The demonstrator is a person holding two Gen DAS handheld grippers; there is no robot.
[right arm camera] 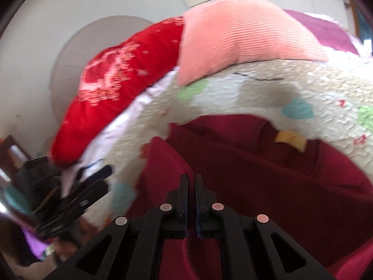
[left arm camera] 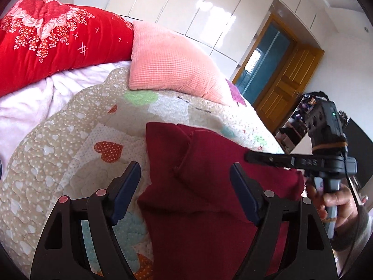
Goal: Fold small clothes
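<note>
A dark red garment (left arm camera: 198,193) lies partly folded on the patchwork quilt (left arm camera: 70,144). My left gripper (left arm camera: 185,186) is open above its left edge, holding nothing. In the left wrist view, my right gripper (left arm camera: 258,157) reaches in from the right over the garment's right side, held by a hand. In the right wrist view, my right gripper (right arm camera: 191,182) is shut on a fold of the dark red garment (right arm camera: 268,175), which has a yellow neck label (right arm camera: 291,140). The left gripper (right arm camera: 93,184) shows blurred at the lower left there.
A pink knit pillow (left arm camera: 170,63) and a red floral duvet (left arm camera: 53,39) lie at the head of the bed. A pale pink sheet (left arm camera: 28,107) lies at the left. White wardrobes (left arm camera: 209,11) and a wooden door (left arm camera: 286,81) stand behind.
</note>
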